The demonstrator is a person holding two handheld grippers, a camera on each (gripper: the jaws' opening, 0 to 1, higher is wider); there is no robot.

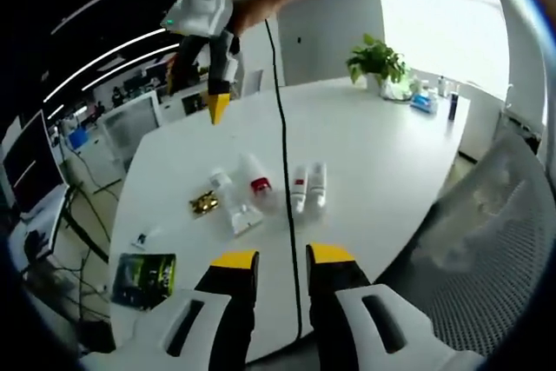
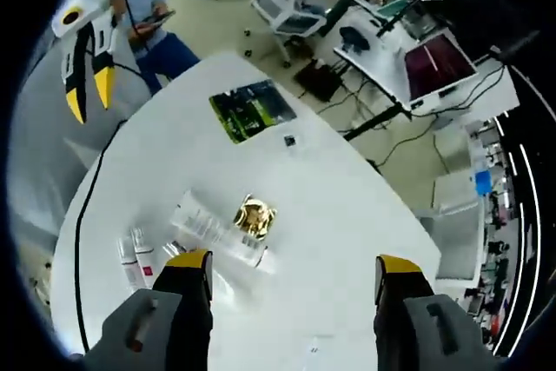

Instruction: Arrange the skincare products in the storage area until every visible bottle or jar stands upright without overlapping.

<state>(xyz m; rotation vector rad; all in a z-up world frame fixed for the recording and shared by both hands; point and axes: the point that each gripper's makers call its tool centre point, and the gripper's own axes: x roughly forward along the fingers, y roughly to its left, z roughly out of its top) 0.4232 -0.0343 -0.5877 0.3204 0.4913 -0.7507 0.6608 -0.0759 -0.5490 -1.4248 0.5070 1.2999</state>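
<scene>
An office with a white table. In the left gripper view the left claw, at 6 o'clock, stands slightly apart and holds nothing; white skincare tubes with red caps lie flat mid-table beside a gold-lidded jar. The right claw hangs at 11 o'clock. In the right gripper view the right claw gapes wide above the jar and a clear tube; a green packet lies at 12 o'clock.

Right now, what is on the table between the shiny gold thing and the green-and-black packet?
In the right gripper view, a small dark item lies on bare white table between the gold jar and the green-and-black packet. It is too small to identify.
</scene>
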